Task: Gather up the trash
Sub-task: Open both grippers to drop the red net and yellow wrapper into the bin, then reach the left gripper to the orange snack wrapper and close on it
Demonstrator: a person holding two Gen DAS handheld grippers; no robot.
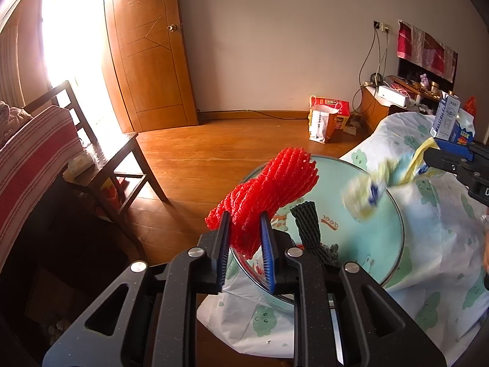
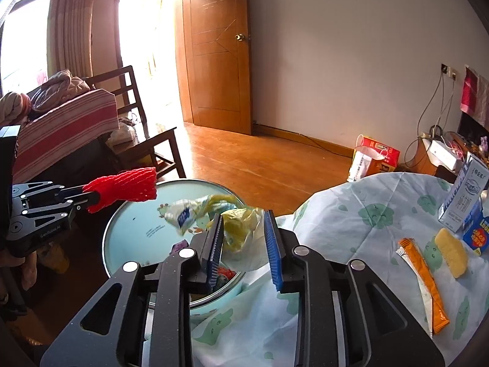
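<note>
Currently two grippers in play. Left gripper (image 1: 244,229) has its fingers clamped narrow on one red foam net sleeve (image 1: 266,195), held up over the near rim of the round pale-green basin (image 1: 394,211); from the right wrist view the same sleeve (image 2: 122,188) sticks out sideways above the basin's left edge (image 2: 107,235). Right gripper (image 2: 244,238): fingers fairly wide, one crumpled yellow plastic wrapper (image 2: 238,229) sits between them, touching the left finger; can't tell whether the right finger touches it. In the left wrist view the right gripper (image 1: 434,153) comes in from the right edge with that wrapper (image 1: 382,180) hanging blurred over the basin. Basin contents: one dark foam net sleeve (image 1: 307,226) visible inside, plus some small red and purple bits near the bottom that are too hidden to identify; one white and blue wrapper (image 2: 183,215) is blurred above the opening. Basin sits at the edge of the table, on the cloud-print cloth (image 2: 351,220). Still on the table: one orange stick sachet (image 2: 424,284), one yellow spongy piece (image 2: 452,250), one white and blue milk carton (image 2: 464,195), one blue box (image 2: 476,229) just beside the carton. On the floor by the wall: one red gift bag (image 2: 377,154).
</note>
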